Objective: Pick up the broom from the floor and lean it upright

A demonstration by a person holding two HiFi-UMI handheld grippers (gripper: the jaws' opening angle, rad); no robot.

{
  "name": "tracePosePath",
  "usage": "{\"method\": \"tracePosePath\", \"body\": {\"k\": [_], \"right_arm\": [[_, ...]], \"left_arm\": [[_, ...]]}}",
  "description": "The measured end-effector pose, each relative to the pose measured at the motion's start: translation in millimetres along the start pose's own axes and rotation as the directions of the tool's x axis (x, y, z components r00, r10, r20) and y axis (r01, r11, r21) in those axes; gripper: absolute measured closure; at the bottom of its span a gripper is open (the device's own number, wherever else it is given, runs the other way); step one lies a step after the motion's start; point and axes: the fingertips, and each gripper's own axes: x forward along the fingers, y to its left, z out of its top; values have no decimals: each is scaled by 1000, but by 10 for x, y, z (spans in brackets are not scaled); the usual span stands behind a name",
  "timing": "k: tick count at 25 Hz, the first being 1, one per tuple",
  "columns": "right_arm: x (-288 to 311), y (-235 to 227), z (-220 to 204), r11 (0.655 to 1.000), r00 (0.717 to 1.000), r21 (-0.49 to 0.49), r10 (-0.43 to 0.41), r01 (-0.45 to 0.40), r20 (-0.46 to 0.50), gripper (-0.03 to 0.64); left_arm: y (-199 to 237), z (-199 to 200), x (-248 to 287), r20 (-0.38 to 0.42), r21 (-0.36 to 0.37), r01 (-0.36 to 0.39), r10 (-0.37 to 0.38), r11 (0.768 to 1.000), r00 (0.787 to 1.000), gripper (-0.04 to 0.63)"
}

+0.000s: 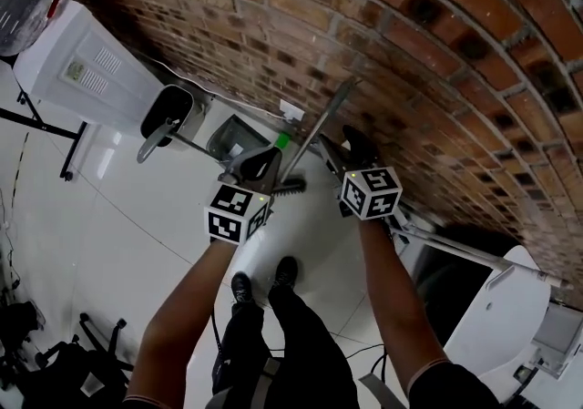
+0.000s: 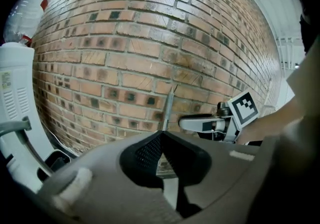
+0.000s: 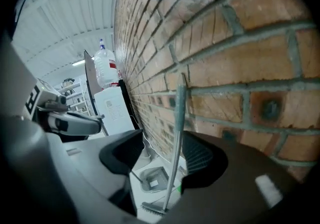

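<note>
The broom leans upright against the brick wall; its grey handle runs down to the brush head on the white floor. My right gripper is level with the middle of the handle. In the right gripper view the handle passes between the jaws of my open right gripper, close to the right pad, with the brush head below. My left gripper is just left of the handle. Its pads meet tip to tip and the handle rises beyond them.
A grey dustpan lies at the wall's foot beside the brush. A white water dispenser and a dark bin stand to the left. A white appliance stands at the right. The person's shoes are on the floor below the grippers.
</note>
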Motion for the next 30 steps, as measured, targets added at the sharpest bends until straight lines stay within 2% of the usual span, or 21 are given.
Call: {"method": "tracePosePath", "body": {"k": [3,6,11,16,19,26,30], "right_arm": [[-297,268,169,1000,999,-24,1,0,44,502],[-599,616,384,998,996,-67,18,-12,91,613],[-1134,1340,714,994,986,-99,64,-49,154,615],[-1746,2193,931,987,976,-139,103,-76,193,615],[-2060,2655,1064,977,968,-190,132,-91,212,615],[-2779,3684,1101,959,957,-251,192,-135,218,615],[-3062,4040,1138,951,951,-273,212,-147,225,615]], "left_arm": [[-100,171,-199,39,3,28,-28,1000,999,595],[-207,376,-480,99,-2,44,-43,999,994,594],[-378,616,-1137,171,-11,44,-41,999,984,595],[-633,727,-2104,202,-2,50,-48,999,978,595],[-784,861,-2674,248,10,51,-52,999,967,595],[-1279,903,-3852,319,33,79,-86,996,944,595],[-1480,912,-4209,317,85,66,-90,994,944,595]]}}
